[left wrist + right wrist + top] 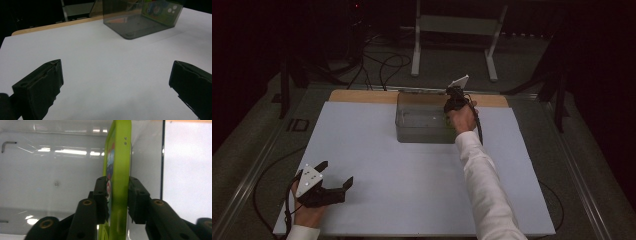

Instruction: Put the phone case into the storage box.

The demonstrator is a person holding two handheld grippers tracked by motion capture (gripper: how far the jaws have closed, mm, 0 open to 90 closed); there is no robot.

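While inside the clear bin [37, 170], right hand-held gripper [117, 195] brackets green case [118, 157].

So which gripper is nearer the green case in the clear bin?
Right. The right gripper straddles the green case inside the clear bin; the left gripper hovers over the table's near left corner, far away.

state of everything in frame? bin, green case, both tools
Clear bin: upright, no lid, at the far edge of the white board.
Green case: on edge inside the bin, near its right wall.
Right tool: jaws either side of the case.
Left tool: open, empty, over bare board.
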